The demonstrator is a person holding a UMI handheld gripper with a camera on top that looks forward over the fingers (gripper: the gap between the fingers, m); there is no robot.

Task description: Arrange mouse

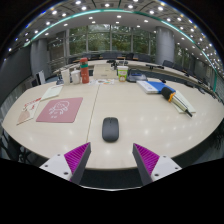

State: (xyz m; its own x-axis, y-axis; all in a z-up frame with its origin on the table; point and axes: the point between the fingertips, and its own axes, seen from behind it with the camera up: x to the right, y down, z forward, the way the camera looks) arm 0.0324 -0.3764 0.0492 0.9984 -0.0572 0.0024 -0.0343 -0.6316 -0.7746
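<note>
A dark grey computer mouse (110, 129) lies on the pale table (150, 122), just ahead of my fingers and centred between their lines. A pink mouse mat (60, 109) lies flat on the table to the left, beyond the left finger. My gripper (111, 157) is open, its two magenta pads (77, 155) spread wide apart with nothing between them. The mouse is apart from both fingers.
Papers (33, 106) lie left of the mat. Red and white containers (84, 72) stand at the back left. Blue books (152, 87) and a yellow-black tool (172, 96) lie at the right. Desks and chairs stand beyond the table.
</note>
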